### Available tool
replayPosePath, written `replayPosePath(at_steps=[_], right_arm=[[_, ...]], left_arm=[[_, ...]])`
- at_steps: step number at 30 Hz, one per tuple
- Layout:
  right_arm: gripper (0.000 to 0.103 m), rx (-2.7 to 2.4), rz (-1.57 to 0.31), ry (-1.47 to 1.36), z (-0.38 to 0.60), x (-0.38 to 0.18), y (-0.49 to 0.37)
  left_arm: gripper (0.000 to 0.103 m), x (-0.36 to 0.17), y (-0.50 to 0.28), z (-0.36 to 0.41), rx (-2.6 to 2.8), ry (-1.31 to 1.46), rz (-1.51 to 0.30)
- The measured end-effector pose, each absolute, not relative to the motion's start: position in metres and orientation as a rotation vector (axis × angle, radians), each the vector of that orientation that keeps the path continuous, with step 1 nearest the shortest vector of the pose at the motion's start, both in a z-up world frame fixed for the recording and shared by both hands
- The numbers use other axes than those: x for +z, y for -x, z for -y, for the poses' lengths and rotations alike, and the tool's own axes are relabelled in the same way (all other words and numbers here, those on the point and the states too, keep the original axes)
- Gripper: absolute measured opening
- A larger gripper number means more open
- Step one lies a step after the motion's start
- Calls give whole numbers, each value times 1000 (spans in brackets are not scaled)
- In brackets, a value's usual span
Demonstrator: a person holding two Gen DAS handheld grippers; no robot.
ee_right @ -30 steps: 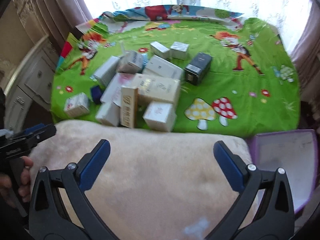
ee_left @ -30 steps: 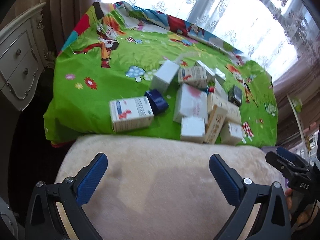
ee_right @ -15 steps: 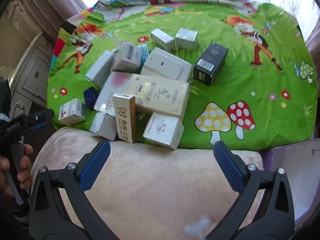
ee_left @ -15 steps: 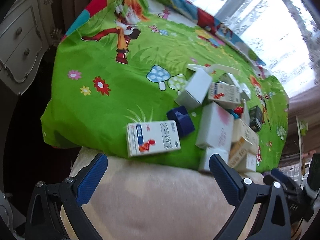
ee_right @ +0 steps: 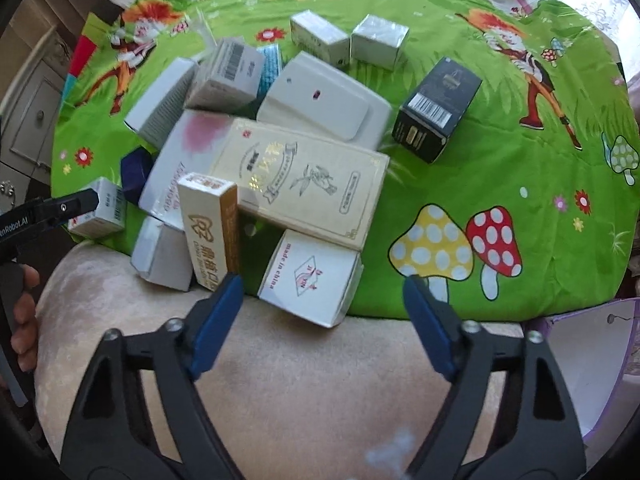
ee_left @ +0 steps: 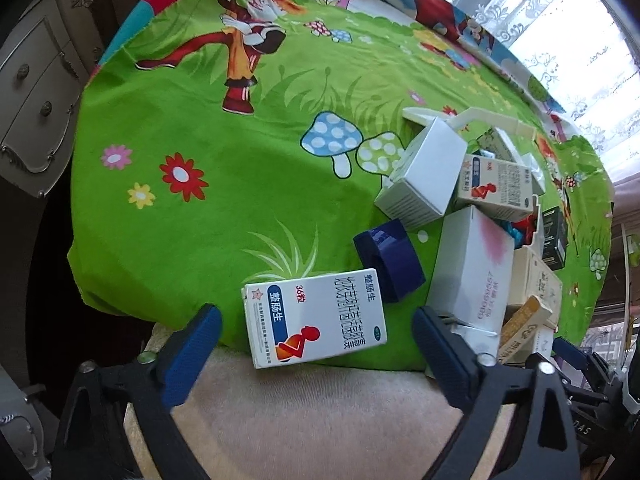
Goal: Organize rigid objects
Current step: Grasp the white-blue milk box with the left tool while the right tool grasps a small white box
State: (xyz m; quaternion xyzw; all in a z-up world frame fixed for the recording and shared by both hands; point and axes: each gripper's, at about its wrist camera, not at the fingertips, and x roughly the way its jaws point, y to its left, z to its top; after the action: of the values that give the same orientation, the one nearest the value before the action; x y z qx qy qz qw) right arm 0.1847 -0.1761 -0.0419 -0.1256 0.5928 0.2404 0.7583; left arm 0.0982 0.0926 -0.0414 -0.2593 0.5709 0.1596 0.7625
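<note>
Low-centre of each wrist view, closing but not yet touching: left hand-held gripper (ee_left: 316, 330) round white medicine box (ee_left: 314, 317), right hand-held gripper (ee_right: 320, 300) round "made in china" box (ee_right: 310, 278), prob. nearest-edge picks for sorting.

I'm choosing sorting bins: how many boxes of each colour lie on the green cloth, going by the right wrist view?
White or pale grey boxes: 9
Cream or gold boxes: 2
Black box: 1
Navy box: 1
Total: 13, not counting a teal item half hidden in the pile.
</note>
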Motion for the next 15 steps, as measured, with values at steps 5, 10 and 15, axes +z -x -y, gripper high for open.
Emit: replayPosePath(at_steps=[5, 10, 15], right_arm=[[68, 530, -1320, 266, 175, -50, -191], [55, 520, -1329, 267, 171, -56, -199], [53, 523, -1322, 266, 174, -59, -201]], left_arm=[[74, -46, -99, -92, 336, 579, -1254], [74, -44, -97, -90, 333, 572, -1243], [74, -36, -89, -89, 339, 569, -1213]])
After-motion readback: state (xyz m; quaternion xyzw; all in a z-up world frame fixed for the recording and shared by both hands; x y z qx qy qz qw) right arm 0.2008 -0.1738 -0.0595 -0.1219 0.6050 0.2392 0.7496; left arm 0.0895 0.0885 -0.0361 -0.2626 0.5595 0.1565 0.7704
